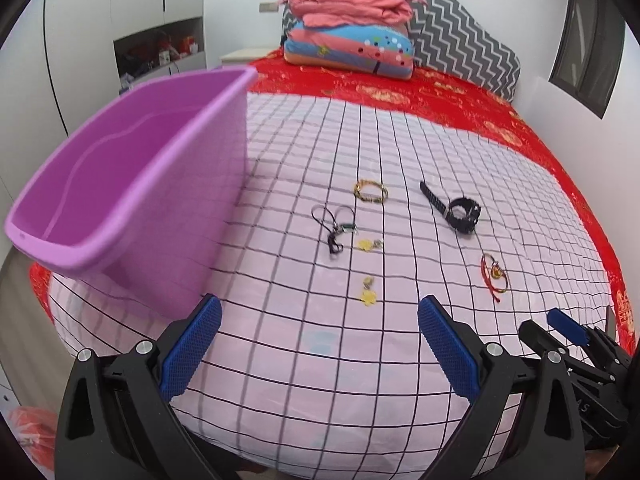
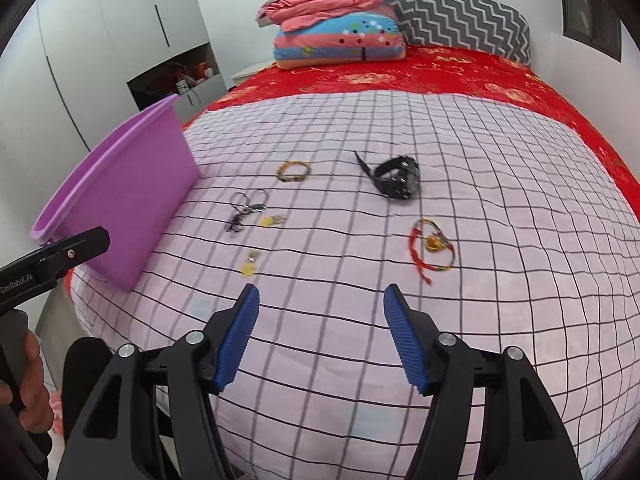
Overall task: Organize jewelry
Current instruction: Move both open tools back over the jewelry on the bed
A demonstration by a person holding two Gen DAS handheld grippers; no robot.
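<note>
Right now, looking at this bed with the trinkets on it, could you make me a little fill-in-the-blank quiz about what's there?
1. The big tub at the left edge of the bed is coloured ____.
2. The black watch lies on a pink sheet printed with a ____ pattern.
3. Both the left gripper and the right gripper have their jaws ____ and hold nothing.
4. The folded bedding at the head of the bed leans against a grey-and-white ____ patterned cushion.

Missing words: purple; grid; open; zigzag

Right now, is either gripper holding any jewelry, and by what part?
Nothing is held. The left gripper and right gripper are both open and empty above the checked sheet.
</note>
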